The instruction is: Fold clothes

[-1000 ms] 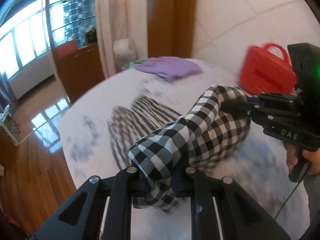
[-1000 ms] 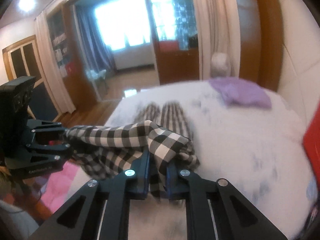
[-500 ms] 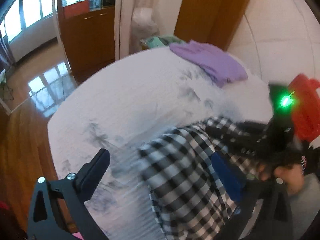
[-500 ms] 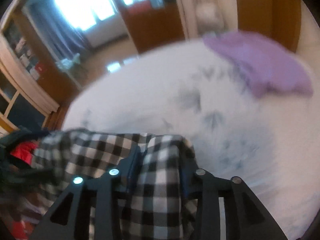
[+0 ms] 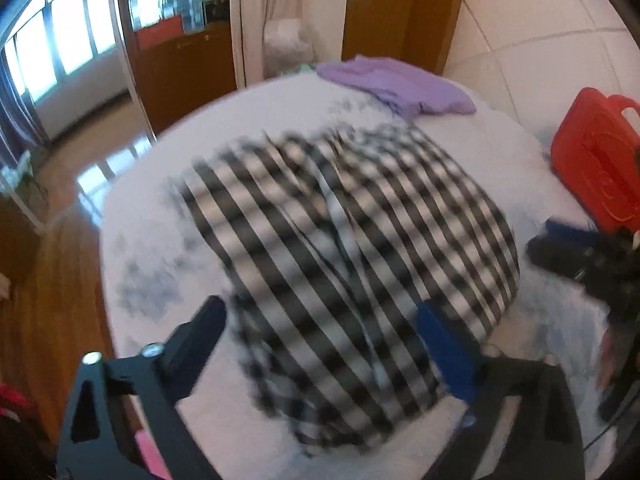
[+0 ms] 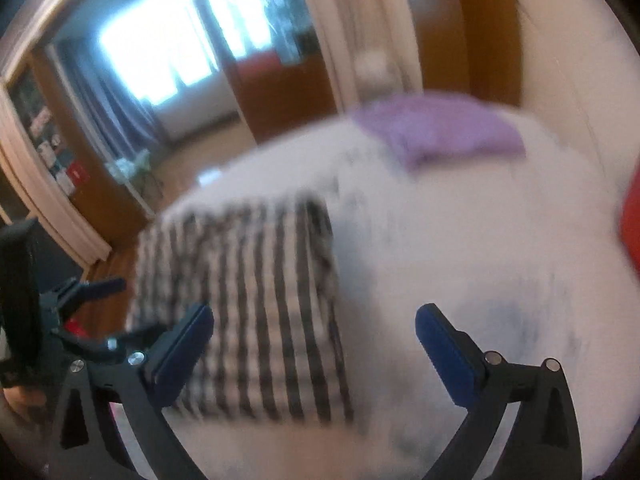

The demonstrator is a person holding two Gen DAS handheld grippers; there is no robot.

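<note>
A black-and-white checked garment [image 5: 348, 240] lies spread on the white bed [image 5: 160, 264], blurred by motion. My left gripper [image 5: 320, 332] is open and empty just above the garment's near edge. My right gripper [image 6: 314, 330] is open and empty over the garment's right edge [image 6: 256, 300] and bare bedding. The right gripper also shows at the right of the left wrist view [image 5: 588, 260], and the left gripper at the left of the right wrist view [image 6: 72, 304].
A folded purple garment [image 5: 400, 84] lies at the far end of the bed. A red plastic case [image 5: 596, 160] stands at the right by the padded headboard. The wooden floor [image 5: 60, 280] and a wooden cabinet [image 5: 180, 72] lie beyond the bed's left edge.
Both grippers have let go of the checked garment and opened. The garment has dropped from a bunched, lifted hold to lying spread on the bed.
</note>
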